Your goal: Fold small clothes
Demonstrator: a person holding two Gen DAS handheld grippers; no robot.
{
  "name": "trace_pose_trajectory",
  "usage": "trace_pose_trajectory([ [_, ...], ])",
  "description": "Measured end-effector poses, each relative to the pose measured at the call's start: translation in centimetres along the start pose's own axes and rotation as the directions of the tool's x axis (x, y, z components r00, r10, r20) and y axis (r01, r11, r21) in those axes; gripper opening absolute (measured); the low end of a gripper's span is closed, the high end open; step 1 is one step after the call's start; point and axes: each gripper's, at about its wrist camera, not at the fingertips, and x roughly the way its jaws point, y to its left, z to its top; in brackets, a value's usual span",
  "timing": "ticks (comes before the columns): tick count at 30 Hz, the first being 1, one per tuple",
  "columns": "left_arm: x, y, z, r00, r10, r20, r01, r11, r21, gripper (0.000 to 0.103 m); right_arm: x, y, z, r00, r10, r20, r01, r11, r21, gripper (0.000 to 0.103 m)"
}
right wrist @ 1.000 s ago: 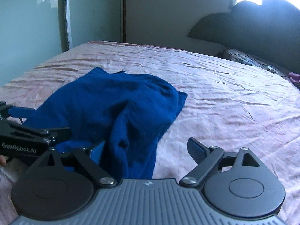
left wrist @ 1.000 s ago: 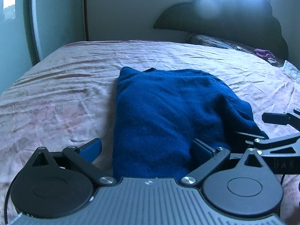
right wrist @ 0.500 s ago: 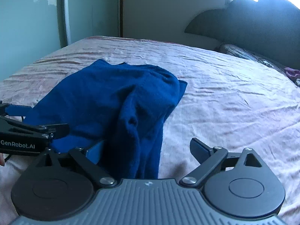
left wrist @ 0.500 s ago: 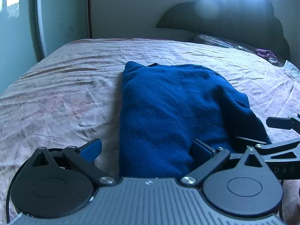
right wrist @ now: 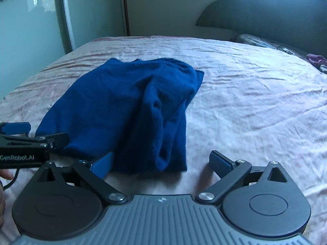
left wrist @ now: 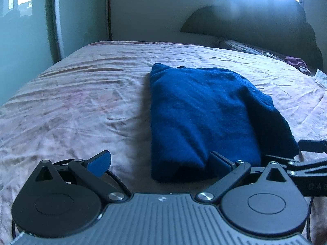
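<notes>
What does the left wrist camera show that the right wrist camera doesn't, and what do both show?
Only the left wrist view: the straight, tidy left edge of the folded dark blue knitted garment, and the right gripper's side at the frame's right edge.

Only the right wrist view: the garment's bunched, rumpled right side, and the left gripper's GenRobot.AI label.

Both: the wrinkled pink bedsheet, dark headboard, and open jaws.

left tool (left wrist: 161, 163): jaws spread wide, blue pads facing each other, nothing pressed between them; pitched downward. right finger (left wrist: 221, 161) lies just beside fabric, contact cannot be told.

right tool (right wrist: 161, 162): jaws opening, close to full spread, nothing clamped; also pitched downward. left pad (right wrist: 103, 163) sits at the fabric's near edge, right pad (right wrist: 219, 161) apart from it.

the two tools sit side by side, each showing at the edge of the other's view. part of a hand (right wrist: 3, 185) shows at the left border of the right wrist view.
</notes>
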Motion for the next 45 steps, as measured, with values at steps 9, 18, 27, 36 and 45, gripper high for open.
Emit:
trace_pose_trajectory([
  [9,-1.4,-0.1,-2.3,0.999,0.034,0.0,-0.034,0.998,0.058,0.103,-0.9,1.0,-1.7,1.0,0.002,-0.009,-0.002,1.0,-0.022,0.103],
  [18,-2.4,0.3,-3.2,0.998,0.067,0.001,-0.067,0.997,0.049,0.103,-1.9,1.5,-2.8,1.0,-0.012,-0.007,0.012,1.0,-0.018,0.103],
  [27,-2.9,0.7,-3.8,0.996,0.093,0.009,-0.093,0.996,0.006,0.103,-2.5,1.8,-3.6,1.0,-0.013,0.01,0.013,1.0,-0.008,0.103],
  [36,-2.9,0.5,-4.1,0.994,0.109,0.012,-0.109,0.994,0.007,0.103,-2.6,2.1,-4.2,0.999,-0.026,0.03,0.026,0.999,-0.019,0.103],
  [45,-2.6,0.7,-4.2,0.996,0.093,0.004,-0.093,0.996,-0.007,0.103,-2.5,2.2,-4.4,0.999,-0.031,0.033,0.031,0.999,-0.021,0.103],
])
